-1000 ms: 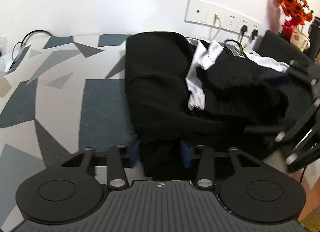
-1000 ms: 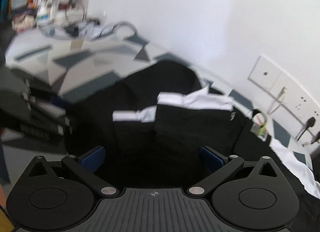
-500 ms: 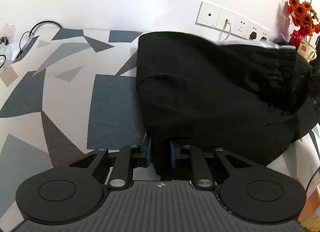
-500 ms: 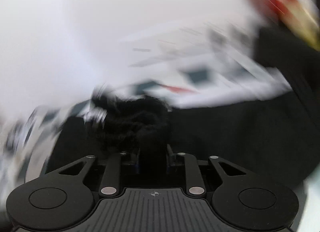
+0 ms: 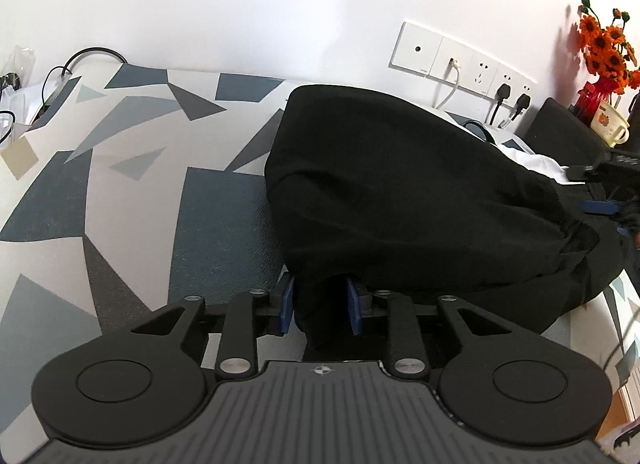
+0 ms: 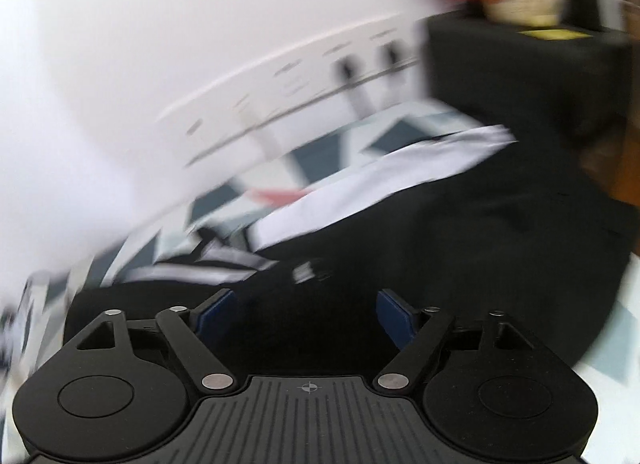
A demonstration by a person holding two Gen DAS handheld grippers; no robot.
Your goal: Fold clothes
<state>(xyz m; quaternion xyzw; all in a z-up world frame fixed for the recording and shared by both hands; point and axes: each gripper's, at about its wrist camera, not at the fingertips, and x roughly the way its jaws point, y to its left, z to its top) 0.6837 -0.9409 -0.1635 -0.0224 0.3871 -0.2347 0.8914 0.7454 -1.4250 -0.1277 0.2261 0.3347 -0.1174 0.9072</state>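
Note:
A black garment (image 5: 400, 200) lies folded over on the patterned table cover (image 5: 120, 200), with a white part (image 5: 532, 160) showing at its far right. My left gripper (image 5: 320, 304) has its blue pads close around the garment's near edge, with small gaps beside the cloth. The right gripper shows in the left wrist view (image 5: 612, 200) at the garment's right end. In the blurred right wrist view my right gripper (image 6: 308, 312) is open just above the black cloth (image 6: 460, 232), with a white strip (image 6: 380, 180) beyond it.
Wall sockets with plugged cables (image 5: 460, 64) run along the back wall. Orange flowers and a mug (image 5: 604, 104) stand on a black box at the far right. Cables and plastic bags (image 5: 24, 104) lie at the far left.
The right gripper, shut on the cloth half a second ago, has opened and let go. The left gripper's pads have spread slightly. The garment has settled flatter.

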